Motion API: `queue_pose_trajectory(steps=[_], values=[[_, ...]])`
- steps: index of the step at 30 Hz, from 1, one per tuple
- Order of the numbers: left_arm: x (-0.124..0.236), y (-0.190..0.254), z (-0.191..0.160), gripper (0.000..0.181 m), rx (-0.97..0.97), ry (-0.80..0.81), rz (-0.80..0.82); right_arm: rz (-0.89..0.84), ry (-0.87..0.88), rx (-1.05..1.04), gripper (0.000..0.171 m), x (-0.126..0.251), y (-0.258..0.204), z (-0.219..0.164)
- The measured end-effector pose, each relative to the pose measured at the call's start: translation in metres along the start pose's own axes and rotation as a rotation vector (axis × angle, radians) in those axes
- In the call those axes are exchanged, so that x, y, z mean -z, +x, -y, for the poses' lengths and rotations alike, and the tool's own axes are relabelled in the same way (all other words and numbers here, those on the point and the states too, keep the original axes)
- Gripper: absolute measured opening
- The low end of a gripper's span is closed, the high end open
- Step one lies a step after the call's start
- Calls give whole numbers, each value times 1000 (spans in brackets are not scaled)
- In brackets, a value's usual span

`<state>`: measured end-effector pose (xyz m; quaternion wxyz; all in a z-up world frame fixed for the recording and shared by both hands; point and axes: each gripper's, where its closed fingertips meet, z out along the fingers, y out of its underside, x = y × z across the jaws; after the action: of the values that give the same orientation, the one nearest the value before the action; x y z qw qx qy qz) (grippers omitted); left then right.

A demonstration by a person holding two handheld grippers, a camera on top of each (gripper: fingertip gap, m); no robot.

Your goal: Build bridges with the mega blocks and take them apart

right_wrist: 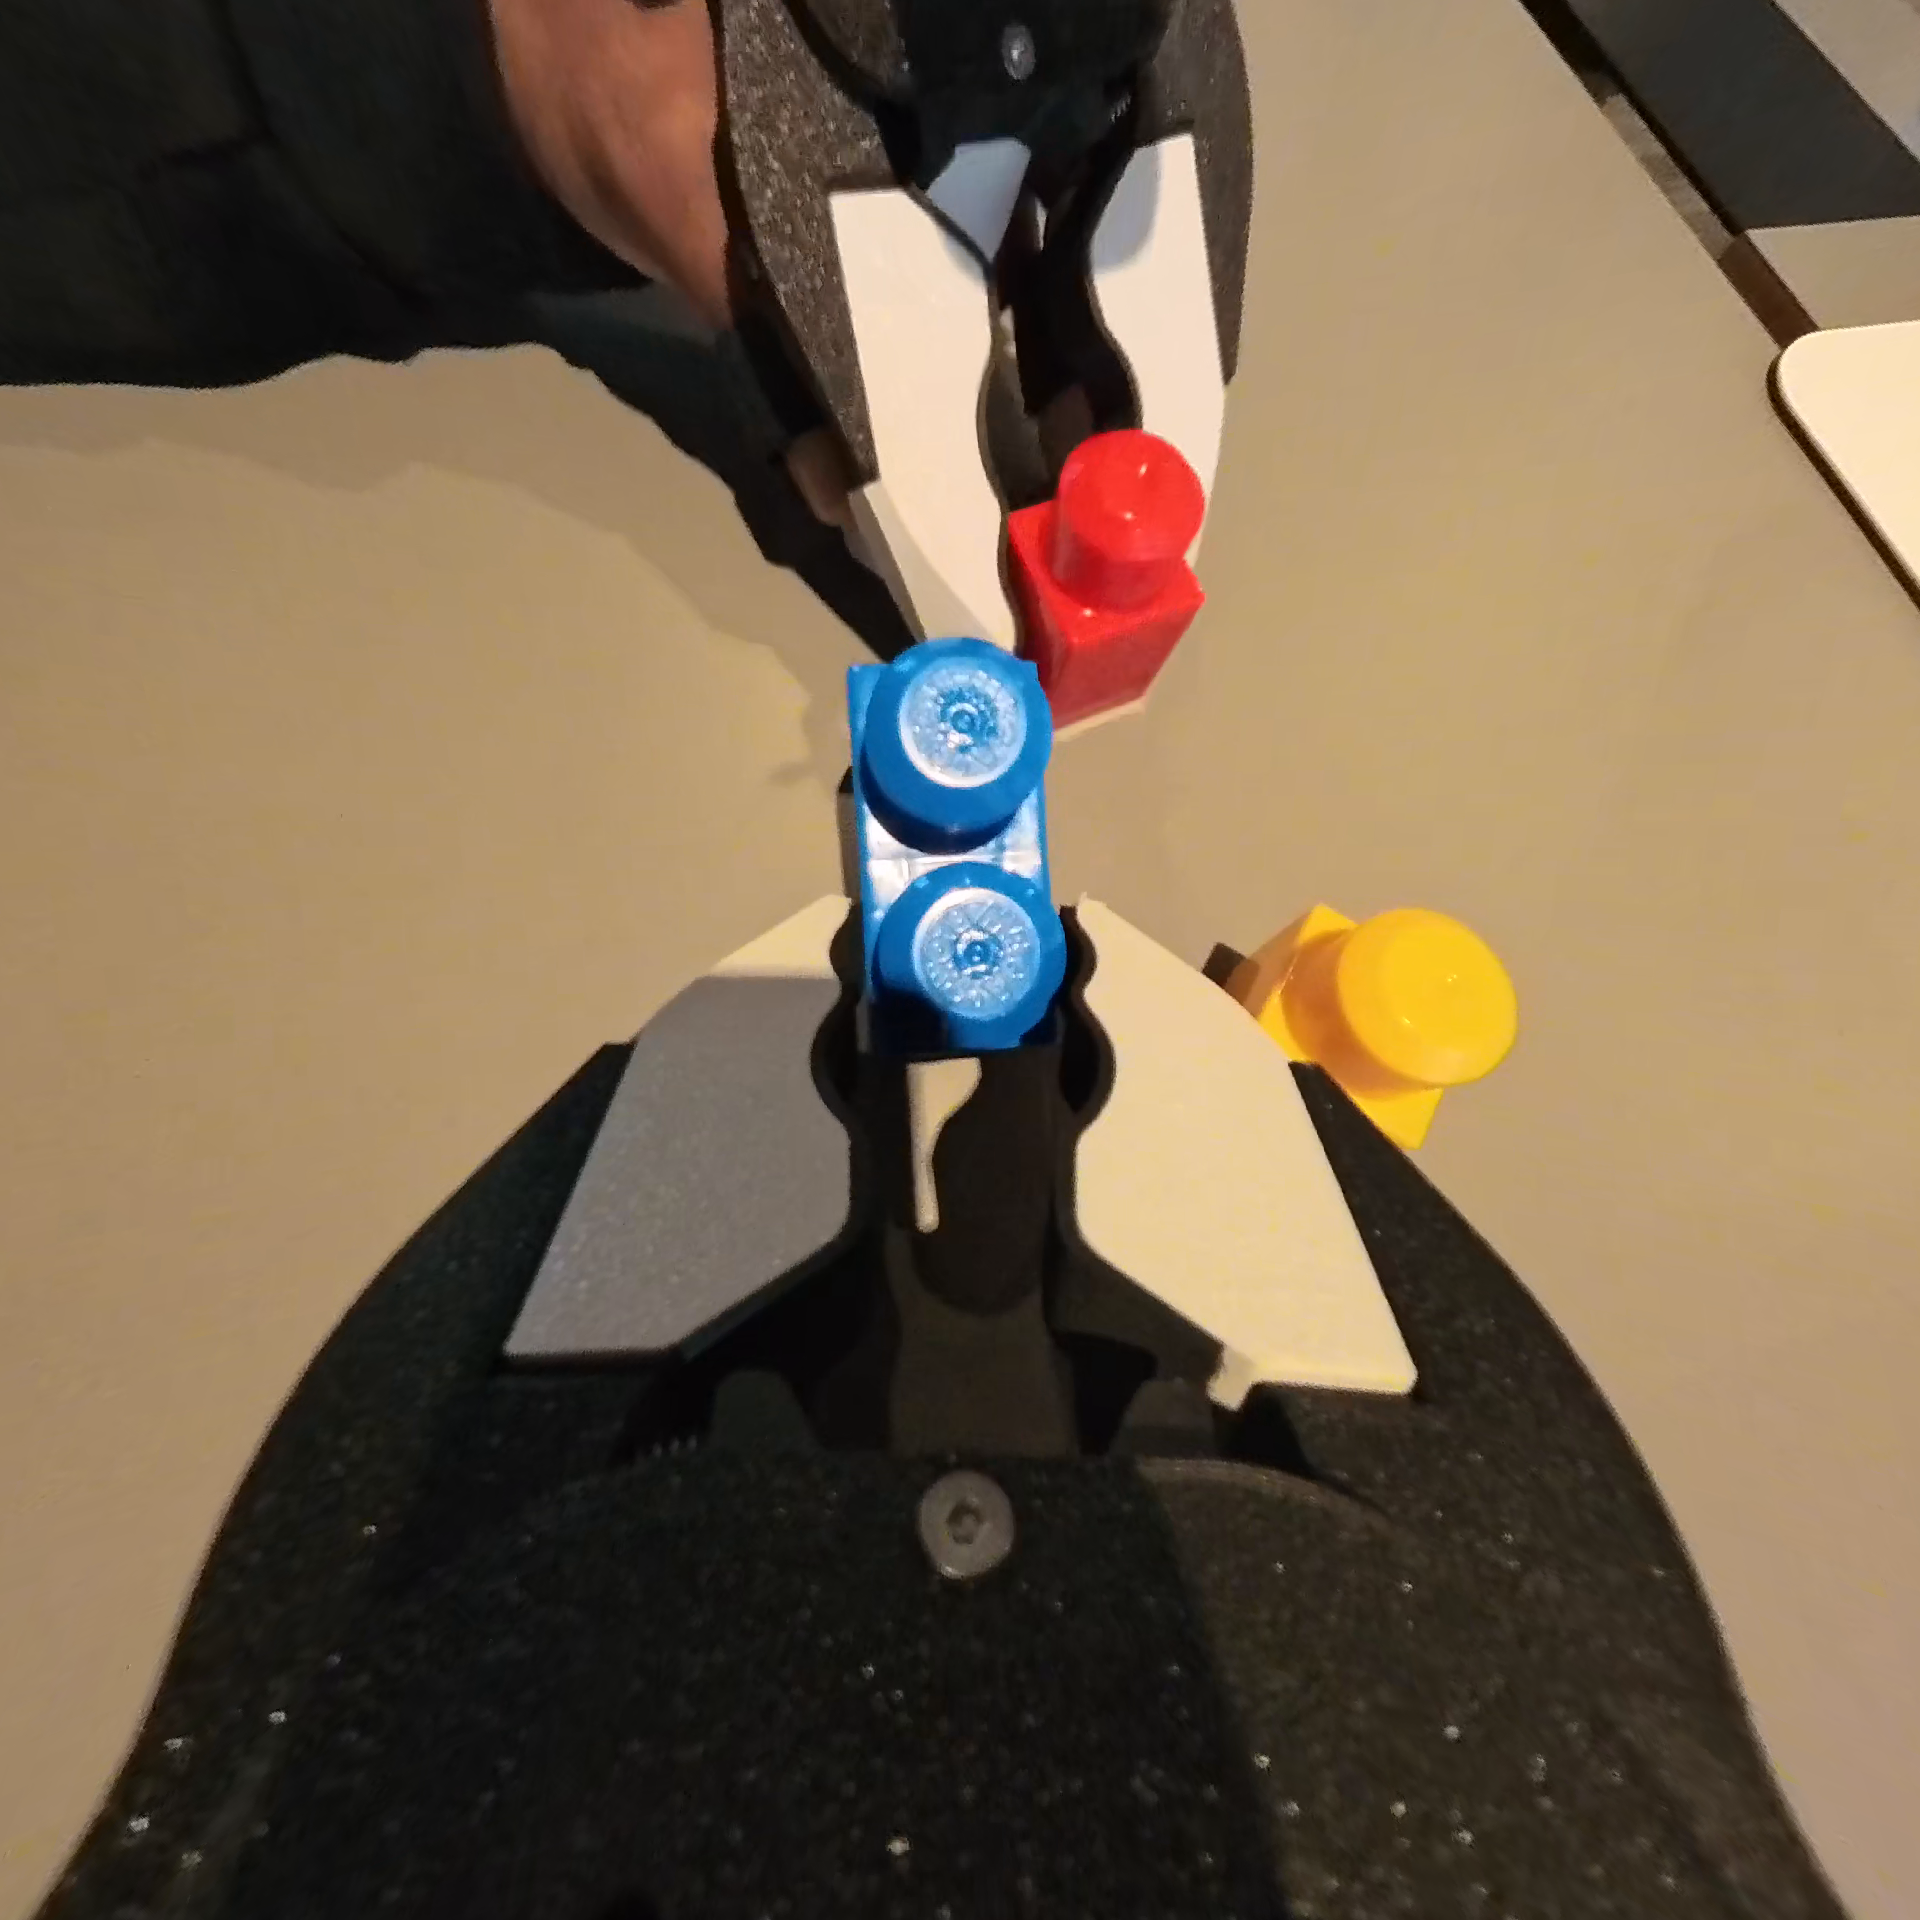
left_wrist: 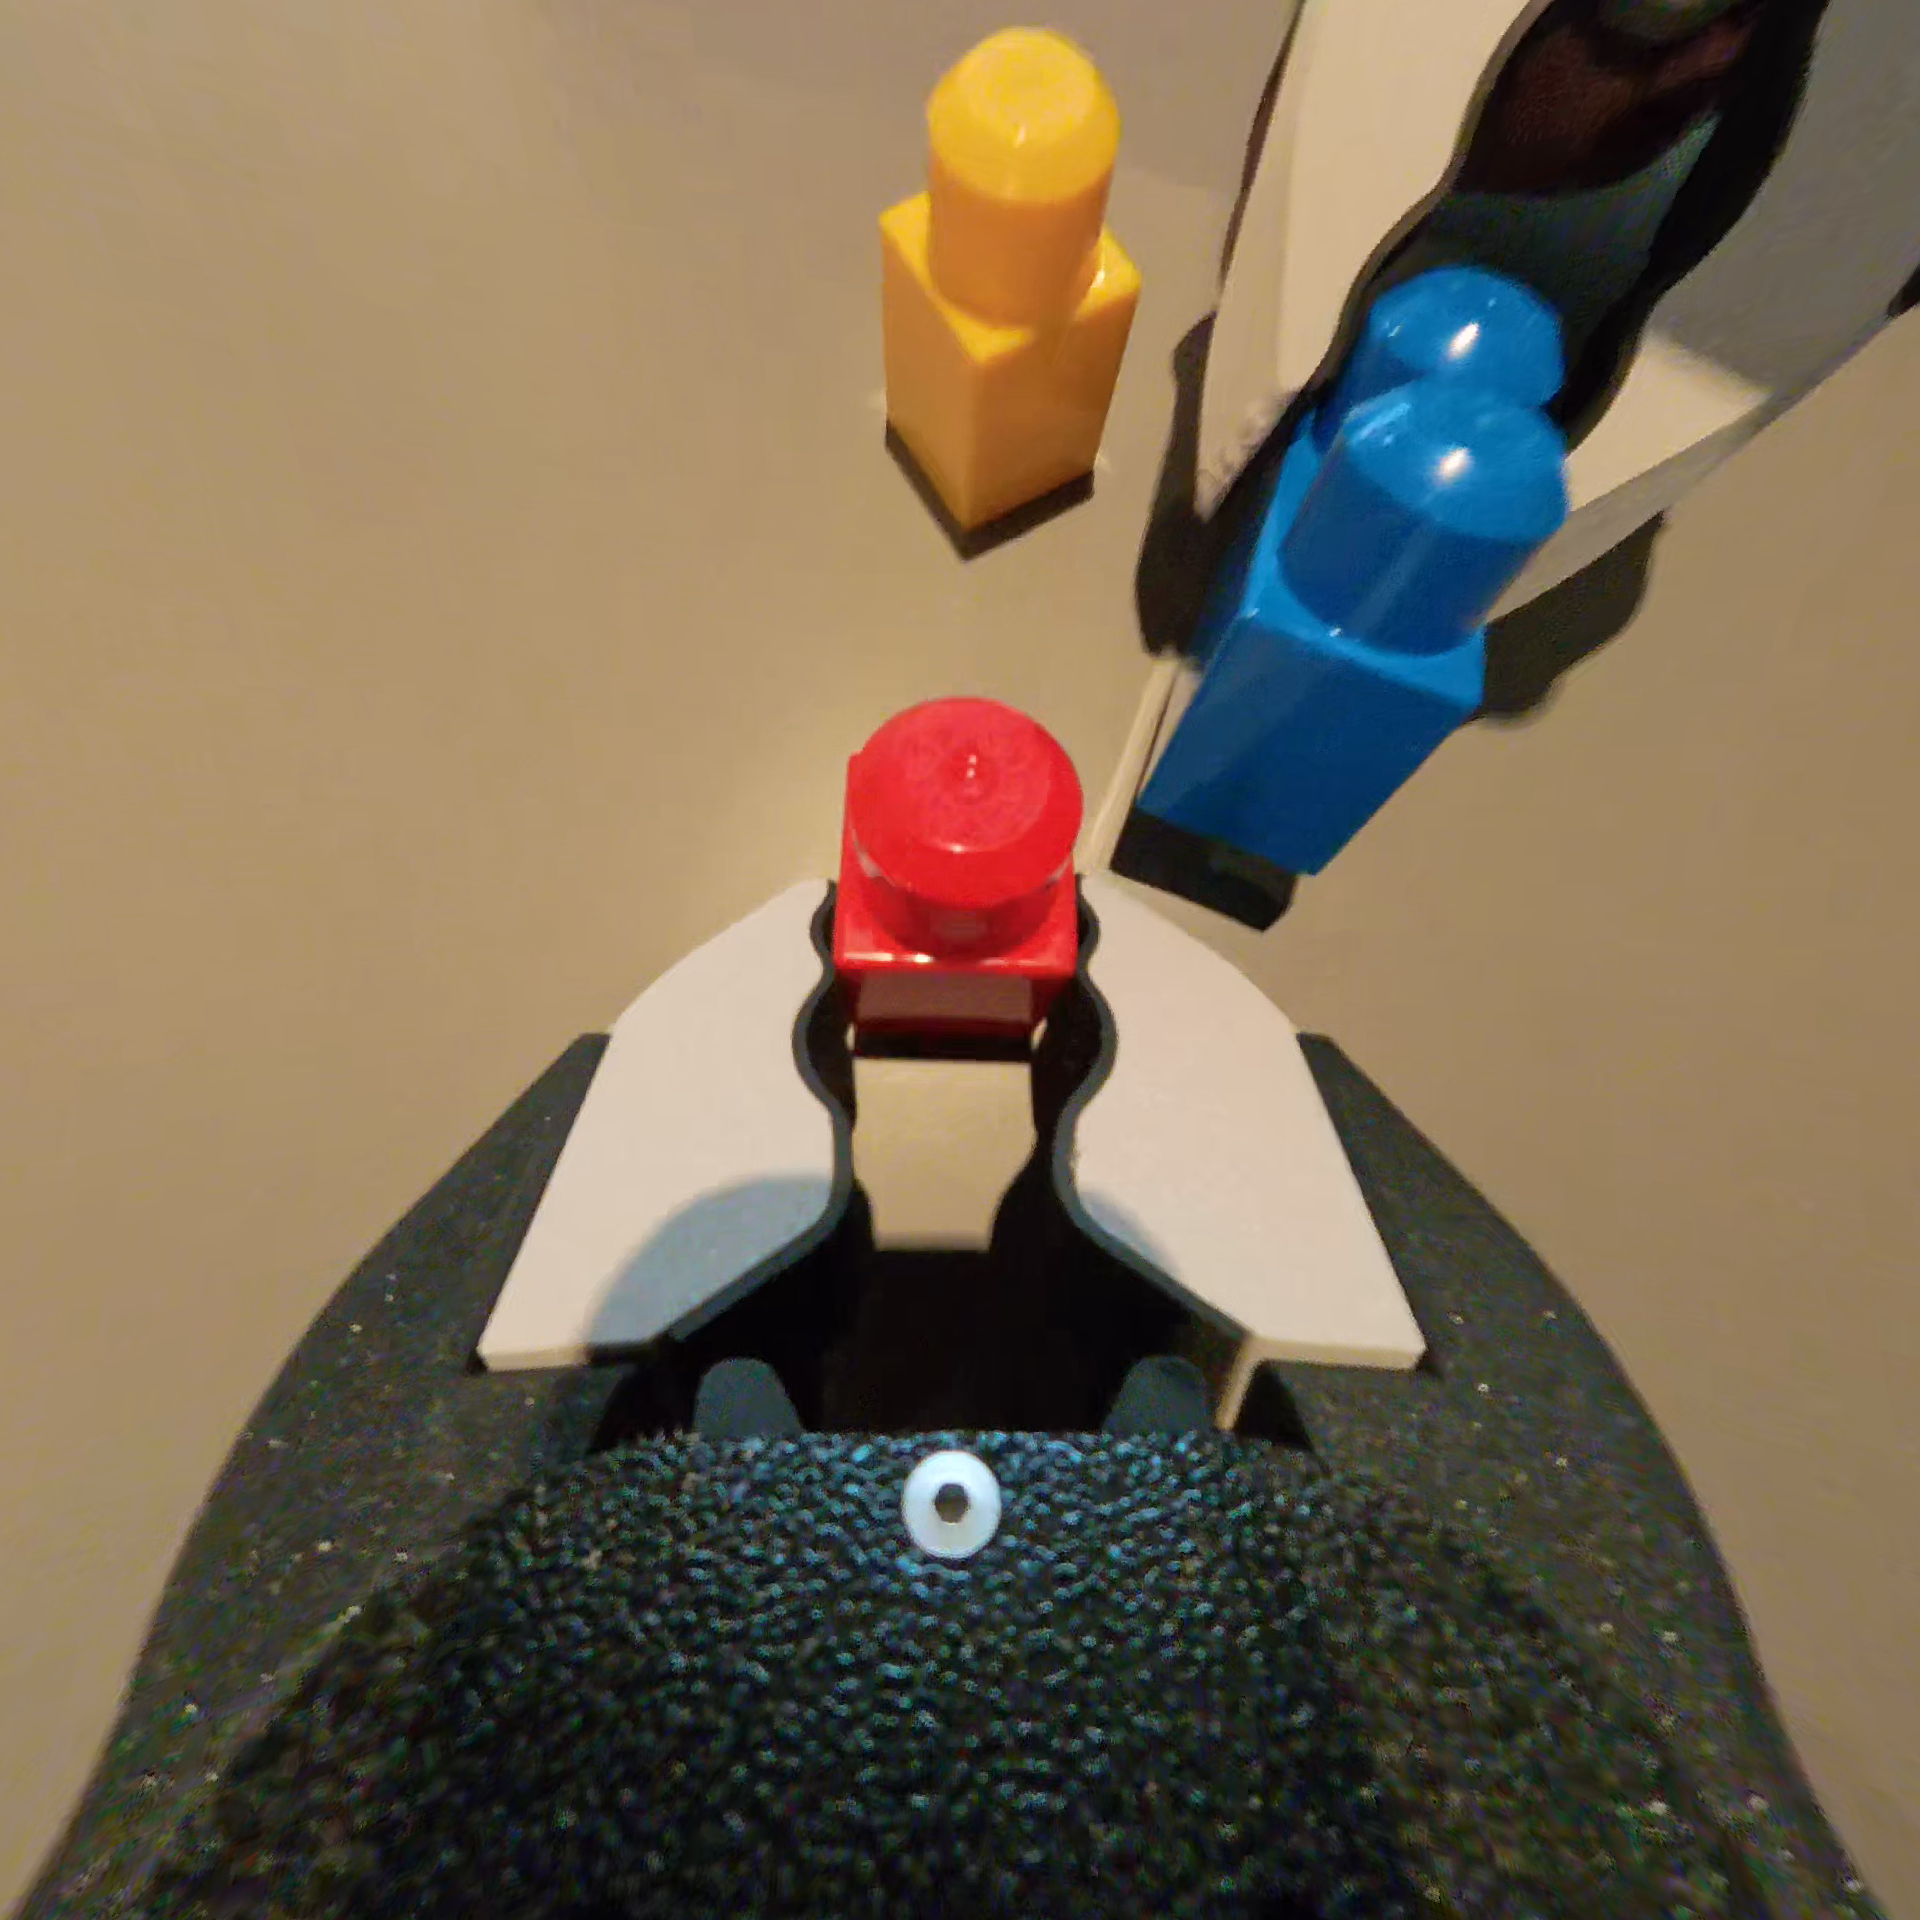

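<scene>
My left gripper [left_wrist: 956,935] is shut on a red one-stud block [left_wrist: 956,883], held just above the beige table [left_wrist: 364,623]. My right gripper [right_wrist: 961,966] is shut on a blue two-stud block [right_wrist: 951,862], also lifted off the table. In the left wrist view the blue block [left_wrist: 1340,623] hangs to the right of the red one, in the right gripper. In the right wrist view the red block [right_wrist: 1107,592] sits just beyond the blue one, in the left gripper. A yellow one-stud block [left_wrist: 997,301] stands alone on the table; it also shows in the right wrist view [right_wrist: 1382,1018].
A person's hand and dark sleeve [right_wrist: 416,187] hold the left gripper at the top of the right wrist view. A white board corner [right_wrist: 1860,436] and a dark strip [right_wrist: 1714,125] lie at the far right of the beige table [right_wrist: 312,831]. There is about 8 cm between the tips of the two grippers.
</scene>
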<state>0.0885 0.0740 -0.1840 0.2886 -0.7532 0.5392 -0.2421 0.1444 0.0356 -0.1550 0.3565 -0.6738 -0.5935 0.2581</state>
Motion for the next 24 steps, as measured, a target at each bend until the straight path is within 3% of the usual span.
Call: queue_pose_trajectory(steps=[5, 12, 20, 24], values=[[5, 4, -3, 40, -8, 8, -56, -15, -6, 14, 35, -1, 0, 0], [9, 10, 1, 55, -52, 45, -89, -22, 1, 18, 36, -2, 1, 1], [24, 5, 20, 56, -68, 210, -72, -44, -74, 39, 44, -13, 1, -12], [33, 2, 32, 53, -80, 316, -52, -55, -83, 45, 39, -14, 1, -13]])
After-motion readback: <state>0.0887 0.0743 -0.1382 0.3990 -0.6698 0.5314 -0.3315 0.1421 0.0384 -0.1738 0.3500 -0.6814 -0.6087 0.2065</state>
